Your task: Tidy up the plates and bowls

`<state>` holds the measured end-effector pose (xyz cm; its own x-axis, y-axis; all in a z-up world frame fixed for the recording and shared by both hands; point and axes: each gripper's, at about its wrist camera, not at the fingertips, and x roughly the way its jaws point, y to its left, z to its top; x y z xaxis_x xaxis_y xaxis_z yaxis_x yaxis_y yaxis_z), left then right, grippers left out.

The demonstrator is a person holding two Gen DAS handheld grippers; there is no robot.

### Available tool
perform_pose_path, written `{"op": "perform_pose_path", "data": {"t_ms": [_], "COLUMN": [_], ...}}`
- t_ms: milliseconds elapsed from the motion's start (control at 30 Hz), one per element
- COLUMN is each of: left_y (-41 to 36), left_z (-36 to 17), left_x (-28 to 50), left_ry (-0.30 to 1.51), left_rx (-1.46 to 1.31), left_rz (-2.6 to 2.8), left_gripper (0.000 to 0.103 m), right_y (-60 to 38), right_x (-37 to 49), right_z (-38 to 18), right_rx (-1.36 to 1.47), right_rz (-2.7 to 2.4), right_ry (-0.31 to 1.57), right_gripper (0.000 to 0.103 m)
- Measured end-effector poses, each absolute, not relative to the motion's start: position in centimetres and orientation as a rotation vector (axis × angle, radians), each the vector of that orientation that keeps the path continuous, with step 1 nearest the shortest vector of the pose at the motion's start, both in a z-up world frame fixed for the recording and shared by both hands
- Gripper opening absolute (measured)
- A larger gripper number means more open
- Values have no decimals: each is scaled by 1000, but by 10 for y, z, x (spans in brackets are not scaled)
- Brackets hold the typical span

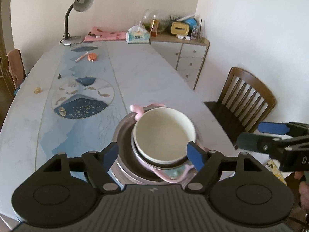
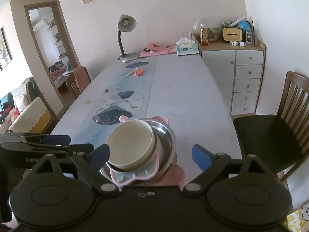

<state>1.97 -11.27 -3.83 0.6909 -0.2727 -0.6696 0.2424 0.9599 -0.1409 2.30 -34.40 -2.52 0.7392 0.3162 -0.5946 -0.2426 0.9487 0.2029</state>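
Two views hide the stack's base behind our grippers, so we cannot tell how many dishes lie beneath. On the table (image 1: 164, 73) near its front edge, a cream bowl (image 1: 164, 133) sits tilted in a pink bowl (image 1: 173, 174), inside a steel bowl (image 2: 166, 135). Only the right view shows the doorway (image 2: 50, 44). Our left gripper (image 1: 152, 154) and right gripper (image 2: 150, 154) stand apart, gripping nothing.

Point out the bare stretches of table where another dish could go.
The marble right half of the table is bare from the tissue box down to the stacked bowls. Left half has gaps only: pen, orange item and small bits dot the printed mat. The near edge is crowded by the stack.
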Motion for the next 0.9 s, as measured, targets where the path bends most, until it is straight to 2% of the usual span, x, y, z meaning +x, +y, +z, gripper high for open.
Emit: {"op": "perform_pose_path", "data": {"t_ms": [100,167,233,900], "left_y": [-118,-121,-122,-134], "left_z": [-35,-34,-33,-20], "left_x": [8,0,-6,-43], "left_ry": [726,710,696,670], "left_rx": [-53,-59,-75,-87], "left_rz": [-274,-257,-240,-149], "left_gripper": [84,98,102,102], "right_y": [-346,-347,-349,-358], "right_x": [12,4,-3,-26], "right_z": [-24,-23,-22,-14], "right_rx": [106,103,104,140], "right_rz": [311,314,318,308], "right_ry": [653,639,631,586], "right_gripper": [100,102,103,103]}}
